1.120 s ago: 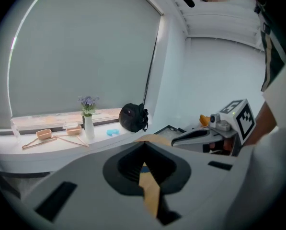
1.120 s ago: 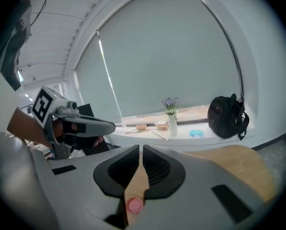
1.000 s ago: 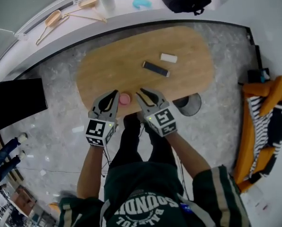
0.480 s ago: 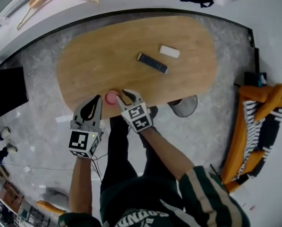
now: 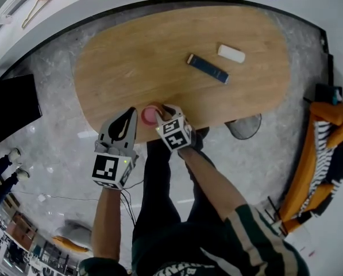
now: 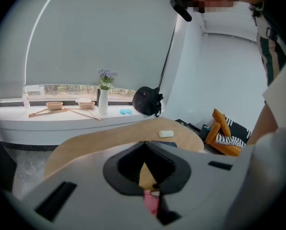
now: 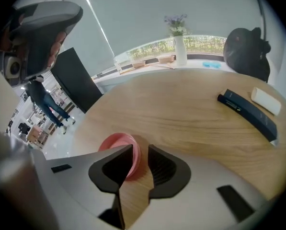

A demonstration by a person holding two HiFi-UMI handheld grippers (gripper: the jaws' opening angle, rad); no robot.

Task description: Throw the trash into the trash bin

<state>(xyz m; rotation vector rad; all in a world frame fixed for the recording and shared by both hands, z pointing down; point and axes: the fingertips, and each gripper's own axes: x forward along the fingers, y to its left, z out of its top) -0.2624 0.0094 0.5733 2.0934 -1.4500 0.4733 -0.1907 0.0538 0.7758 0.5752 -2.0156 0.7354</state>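
The pink cup (image 5: 150, 114) stands upright near the table (image 5: 160, 50) edge closest to the person. It is right at the tips of the right gripper (image 5: 166, 109) and slightly to the left of that gripper's centre line. In the right gripper view, the jaws are a narrow way apart and hold nothing. The cup's (image 7: 115, 142) near wall sits just inside the gap, against the left jaw. The left gripper (image 5: 131, 111) hangs close beside the cup's other side with its jaws together and empty (a bystander, it seems). The right hand is better placed to grasp. The trash bin (image 5: 244, 126) lies well off to the right, below the table.
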